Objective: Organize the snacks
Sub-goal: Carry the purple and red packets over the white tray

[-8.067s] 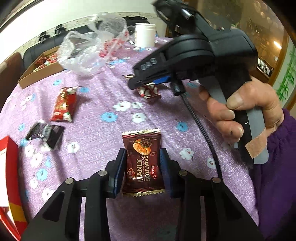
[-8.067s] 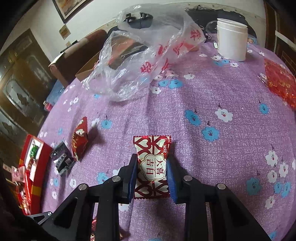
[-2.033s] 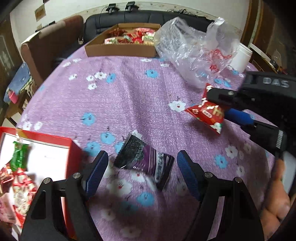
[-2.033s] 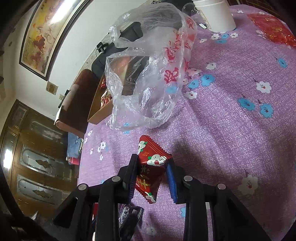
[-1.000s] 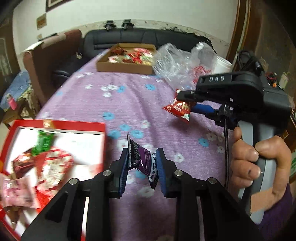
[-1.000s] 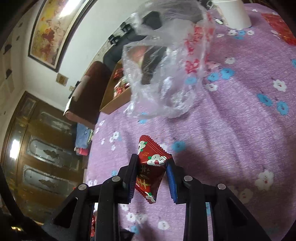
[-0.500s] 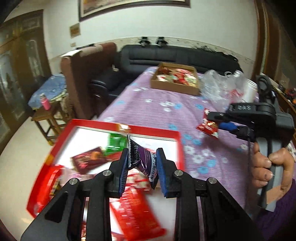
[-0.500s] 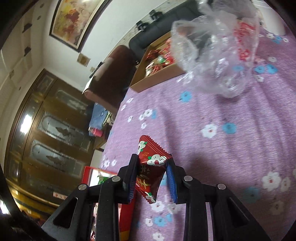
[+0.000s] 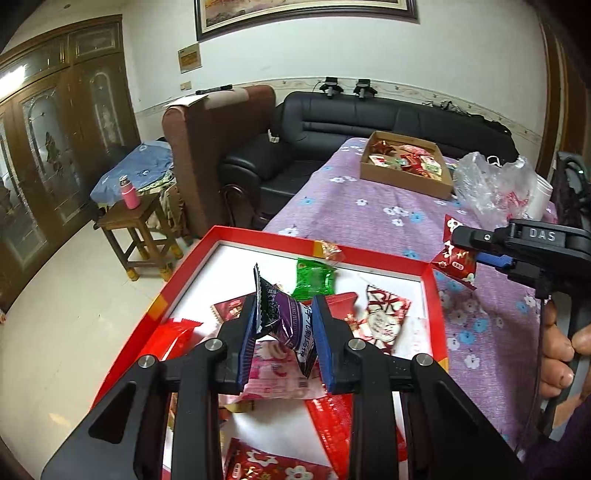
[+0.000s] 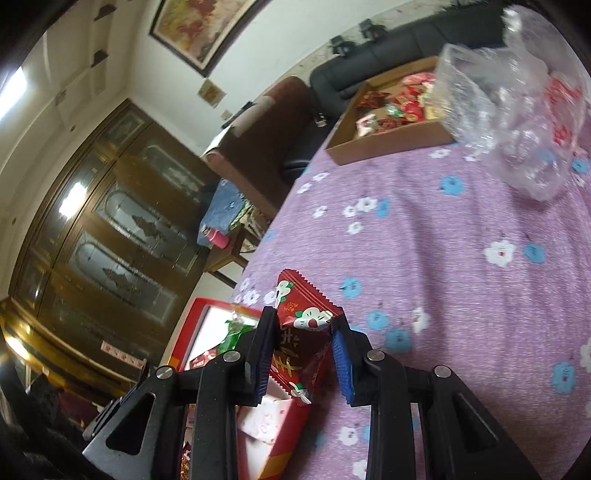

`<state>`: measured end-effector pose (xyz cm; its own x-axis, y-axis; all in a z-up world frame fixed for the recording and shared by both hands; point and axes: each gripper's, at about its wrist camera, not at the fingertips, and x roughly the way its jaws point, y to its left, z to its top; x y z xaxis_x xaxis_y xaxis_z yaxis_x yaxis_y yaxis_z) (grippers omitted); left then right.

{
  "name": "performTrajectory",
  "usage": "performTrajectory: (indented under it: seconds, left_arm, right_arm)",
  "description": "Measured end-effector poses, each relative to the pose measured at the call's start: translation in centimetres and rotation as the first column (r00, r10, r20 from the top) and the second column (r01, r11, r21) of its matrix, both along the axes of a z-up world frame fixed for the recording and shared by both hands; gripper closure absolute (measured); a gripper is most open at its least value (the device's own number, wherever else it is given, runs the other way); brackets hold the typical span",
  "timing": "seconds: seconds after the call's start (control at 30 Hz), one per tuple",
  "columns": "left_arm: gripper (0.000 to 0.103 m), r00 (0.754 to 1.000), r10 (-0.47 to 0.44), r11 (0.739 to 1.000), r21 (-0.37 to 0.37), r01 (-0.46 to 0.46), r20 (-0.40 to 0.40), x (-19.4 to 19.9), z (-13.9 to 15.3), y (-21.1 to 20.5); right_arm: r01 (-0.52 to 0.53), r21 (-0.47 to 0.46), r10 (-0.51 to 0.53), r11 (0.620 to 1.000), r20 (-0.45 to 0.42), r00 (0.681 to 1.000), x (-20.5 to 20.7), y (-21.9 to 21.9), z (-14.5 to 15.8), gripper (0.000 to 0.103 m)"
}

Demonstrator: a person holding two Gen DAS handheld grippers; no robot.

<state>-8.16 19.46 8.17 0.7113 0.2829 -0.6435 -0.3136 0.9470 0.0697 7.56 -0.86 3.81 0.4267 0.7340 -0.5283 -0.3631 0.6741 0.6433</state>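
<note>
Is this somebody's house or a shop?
Most likely a home living room: a black sofa stands behind the table, a framed painting hangs on the wall, and a wooden cabinet lines one side.

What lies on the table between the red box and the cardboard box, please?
Only bare purple flowered tablecloth, in the left wrist view, between red box and cardboard box.

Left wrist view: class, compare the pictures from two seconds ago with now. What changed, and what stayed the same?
The left hand-held gripper closed on the purple snack packet, which lay on the tablecloth between its open fingers, lifted it and carried it over the red box. The right hand-held gripper moved toward the box too. Unchanged: it still clamps the red snack packet.
</note>
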Motion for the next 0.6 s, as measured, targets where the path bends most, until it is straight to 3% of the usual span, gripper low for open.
performTrajectory:
  seconds: [0.37, 0.6]
  left_arm:
    - [0.076, 0.999, 0.024, 1.0, -0.001, -0.024, -0.021, 0.0, -1.0, 0.9]
    - [0.076, 0.999, 0.036, 0.999, -0.003, -0.036, -0.034, 0.1, -1.5, 1.2]
  right_arm:
    - [-0.106, -0.002, 0.106, 0.994, 0.101, 0.989, -2.3, 2.9, 1.3, 0.073]
    - [-0.172, -0.058, 0.179, 0.983, 0.155, 0.972, -4.3, 5.1, 1.6, 0.073]
